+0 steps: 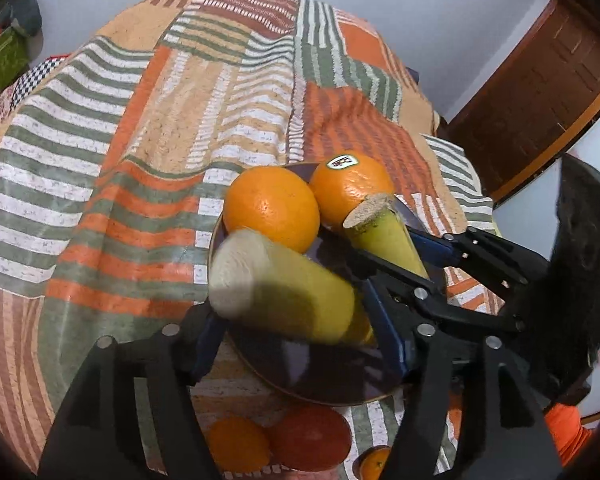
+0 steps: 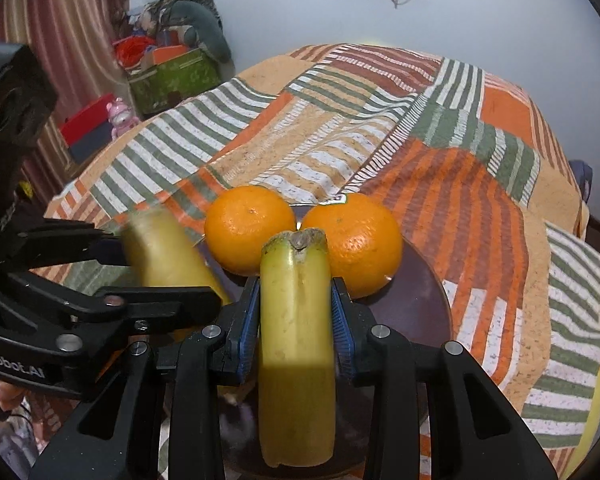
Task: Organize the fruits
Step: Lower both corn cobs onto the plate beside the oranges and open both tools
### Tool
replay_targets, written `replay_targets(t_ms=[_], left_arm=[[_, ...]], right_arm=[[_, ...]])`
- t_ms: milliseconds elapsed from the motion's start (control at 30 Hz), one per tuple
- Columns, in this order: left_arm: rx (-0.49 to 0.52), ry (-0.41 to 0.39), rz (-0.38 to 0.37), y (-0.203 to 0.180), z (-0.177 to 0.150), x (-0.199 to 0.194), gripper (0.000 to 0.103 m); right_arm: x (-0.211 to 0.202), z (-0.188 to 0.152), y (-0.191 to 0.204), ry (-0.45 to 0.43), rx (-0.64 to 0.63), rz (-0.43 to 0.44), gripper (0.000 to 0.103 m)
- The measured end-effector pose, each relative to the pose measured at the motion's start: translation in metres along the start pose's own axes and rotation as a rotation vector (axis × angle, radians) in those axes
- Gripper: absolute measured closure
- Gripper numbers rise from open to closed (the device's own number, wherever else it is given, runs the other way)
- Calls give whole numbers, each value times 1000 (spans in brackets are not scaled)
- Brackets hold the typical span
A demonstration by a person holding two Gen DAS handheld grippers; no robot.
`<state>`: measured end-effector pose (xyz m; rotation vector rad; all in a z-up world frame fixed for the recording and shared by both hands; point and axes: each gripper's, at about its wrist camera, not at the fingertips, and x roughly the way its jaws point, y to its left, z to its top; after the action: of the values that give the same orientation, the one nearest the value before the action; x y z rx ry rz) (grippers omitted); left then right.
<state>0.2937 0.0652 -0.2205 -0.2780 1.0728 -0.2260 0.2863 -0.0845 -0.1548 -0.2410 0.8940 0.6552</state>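
Two oranges and two bananas crowd one dark plate (image 2: pixel 432 280) on a striped patchwork tablecloth (image 2: pixel 340 128). The right gripper (image 2: pixel 296 320) clamps its blue pads on one banana (image 2: pixel 296 340), cut stem pointing ahead toward the two oranges, one (image 2: pixel 248 228) beyond the left fingertip and one (image 2: pixel 356 240) beyond the right. The left gripper (image 1: pixel 300 316) stands loosened, its fingers (image 1: pixel 388 328) apart around the second, blurred banana (image 1: pixel 284 292), which lies between them over the plate's near half.
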Motion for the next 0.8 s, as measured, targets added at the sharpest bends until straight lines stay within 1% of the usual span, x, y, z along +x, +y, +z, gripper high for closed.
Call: replay_targets(t_ms=[67,133,233,300,333,400,433,500,600,667,800], left_arm=[[-17,10,7,4,1,4,35],[-34,24,2,8,1,7,34],[-58,41,-5,12,1,8,27],[-67,46,-2,13,1,8,20],[-69,44,6,13,0,6,18],[-60,31,11,11,0,0,13],[-45,18,15,7,0,-5,13],[-29,0,22,3,0,-13,11],[-18,-30,30,-4,0,-25,10],[-6,-49,55,-8,-1,-33,10],[38,-85,106,-17,-9,-49,10]], right_arm=[[1,1,4,5,-21,-20,72],[3,2,3,11,-24,-16,71],[2,2,3,14,-15,-9,71],[-1,2,1,16,-3,-2,71],[-2,2,1,15,1,2,71],[-8,2,1,10,8,10,71],[-12,2,0,3,12,8,70],[-22,2,-1,-13,22,2,66],[-37,2,-3,-36,39,-12,65],[-47,0,-4,-51,46,-21,64],[-74,-6,-7,-95,74,-36,54]])
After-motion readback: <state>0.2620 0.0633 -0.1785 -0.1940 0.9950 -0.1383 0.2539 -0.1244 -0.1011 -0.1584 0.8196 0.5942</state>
